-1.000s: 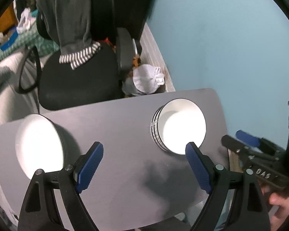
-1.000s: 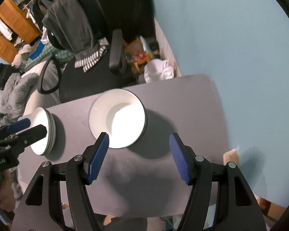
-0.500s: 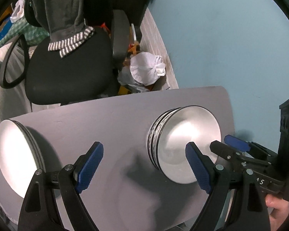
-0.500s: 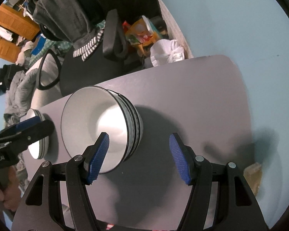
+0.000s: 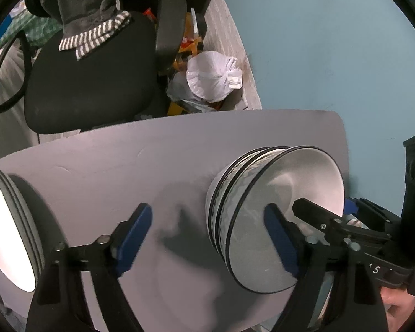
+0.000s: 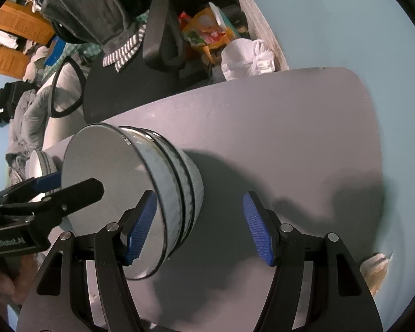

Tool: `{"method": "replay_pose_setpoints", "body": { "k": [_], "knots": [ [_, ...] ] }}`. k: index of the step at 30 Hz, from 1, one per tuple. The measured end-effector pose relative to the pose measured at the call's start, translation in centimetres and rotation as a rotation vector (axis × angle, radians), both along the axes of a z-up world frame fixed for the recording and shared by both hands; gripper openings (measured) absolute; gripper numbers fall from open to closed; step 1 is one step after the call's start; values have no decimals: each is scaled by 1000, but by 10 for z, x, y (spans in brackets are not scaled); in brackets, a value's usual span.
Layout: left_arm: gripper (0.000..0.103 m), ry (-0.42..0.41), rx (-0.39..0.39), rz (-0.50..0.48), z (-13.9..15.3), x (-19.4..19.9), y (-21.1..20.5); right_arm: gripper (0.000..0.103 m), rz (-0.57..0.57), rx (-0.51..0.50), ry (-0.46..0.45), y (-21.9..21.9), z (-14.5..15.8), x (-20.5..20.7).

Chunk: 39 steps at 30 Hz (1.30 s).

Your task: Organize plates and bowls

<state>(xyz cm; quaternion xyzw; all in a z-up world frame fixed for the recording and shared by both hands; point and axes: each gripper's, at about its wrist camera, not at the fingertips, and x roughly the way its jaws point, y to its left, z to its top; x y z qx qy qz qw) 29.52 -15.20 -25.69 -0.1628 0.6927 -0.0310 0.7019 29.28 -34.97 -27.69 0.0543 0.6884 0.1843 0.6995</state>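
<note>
A stack of white bowls with dark rims [image 5: 265,202] stands on the grey table [image 5: 152,160]; it also shows in the right wrist view [image 6: 141,188]. A stack of white plates [image 5: 8,227] sits at the table's left edge, partly hidden in the right wrist view [image 6: 40,163]. My left gripper [image 5: 207,238] is open, low over the table, its right finger at the bowls' near left side. My right gripper [image 6: 199,227] is open, its left finger at the bowls' near right side. Neither holds anything.
A black office chair [image 5: 91,83] with a grey garment draped on it stands beyond the table's far edge. A white plastic bag [image 5: 213,77] and clutter lie on the floor by the light blue wall [image 5: 332,55].
Both grippers have dropped lower and moved in toward the bowl stack from either side. The bowls and plates have stayed in place.
</note>
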Motion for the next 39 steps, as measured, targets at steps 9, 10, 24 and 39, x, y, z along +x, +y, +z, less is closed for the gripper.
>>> {"method": "replay_pose_setpoints", "body": {
  "k": [9,10,24,39],
  "knots": [
    [59,29,5,-20,-9,5,-2,64,-7,23,24,-1,-6,3],
    [56,33,6,-23,-10,6,-2,64,-7,22,25,-2,-7,3],
    [37,57,-93,-32,-16,11,1,42,-34,69,82,-1,-11,5],
    [26,35,-22,-136,-9,9,-12,27,4,55,82,15,-6,4]
  ]
}}
